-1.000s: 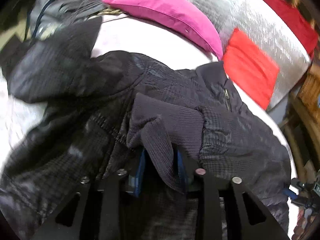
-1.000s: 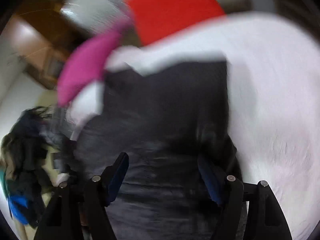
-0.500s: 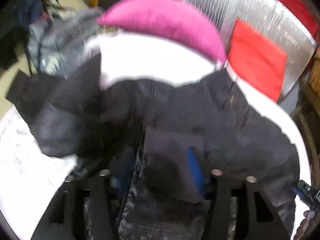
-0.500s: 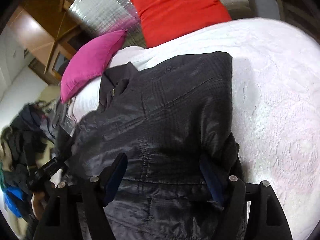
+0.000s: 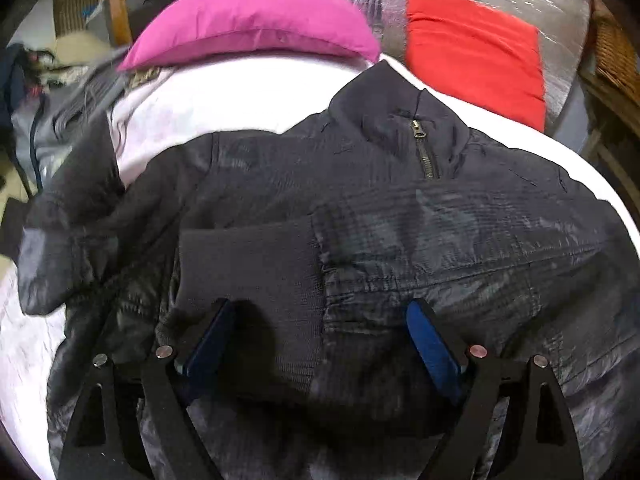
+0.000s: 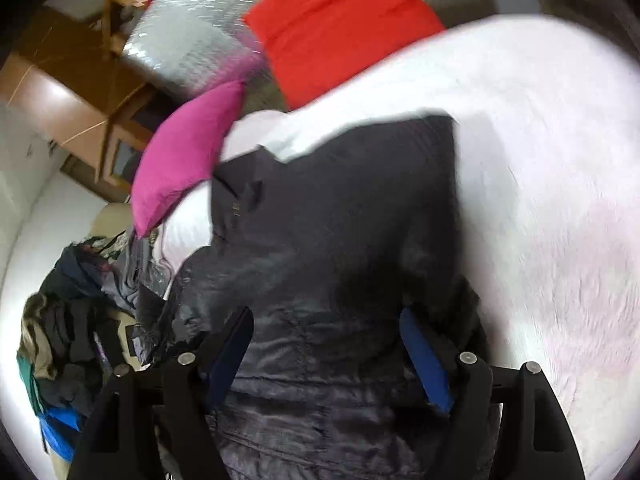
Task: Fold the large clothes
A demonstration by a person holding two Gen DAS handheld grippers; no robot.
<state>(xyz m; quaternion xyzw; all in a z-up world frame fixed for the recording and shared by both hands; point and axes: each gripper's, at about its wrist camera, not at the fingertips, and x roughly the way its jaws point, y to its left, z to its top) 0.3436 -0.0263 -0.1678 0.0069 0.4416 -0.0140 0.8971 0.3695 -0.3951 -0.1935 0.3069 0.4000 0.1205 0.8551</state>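
A black quilted jacket (image 5: 460,232) lies on the white bed (image 5: 248,96), its collar and zip (image 5: 422,148) toward the pillows. One sleeve is folded across the front, and its knit cuff (image 5: 256,264) rests flat on the chest. My left gripper (image 5: 320,324) hovers over that cuff with its jaws opening wide. The blue pads (image 5: 430,348) stand apart from the cloth and press on nothing. In the right wrist view the same jacket (image 6: 340,240) fills the middle. My right gripper (image 6: 324,340) is open above its lower part and holds nothing.
A pink pillow (image 5: 252,24) and a red cushion (image 5: 476,44) lean on a silver quilted panel (image 5: 560,12) at the head of the bed. A heap of other clothes (image 6: 68,344) lies off the bed's left side, near wooden furniture (image 6: 72,92). Bare white bedding (image 6: 540,200) spreads to the jacket's right.
The left gripper was shut on the knit cuff; it has let go and spread its jaws, and the cuff now lies flat on the jacket. The right gripper stayed open and rose slightly.
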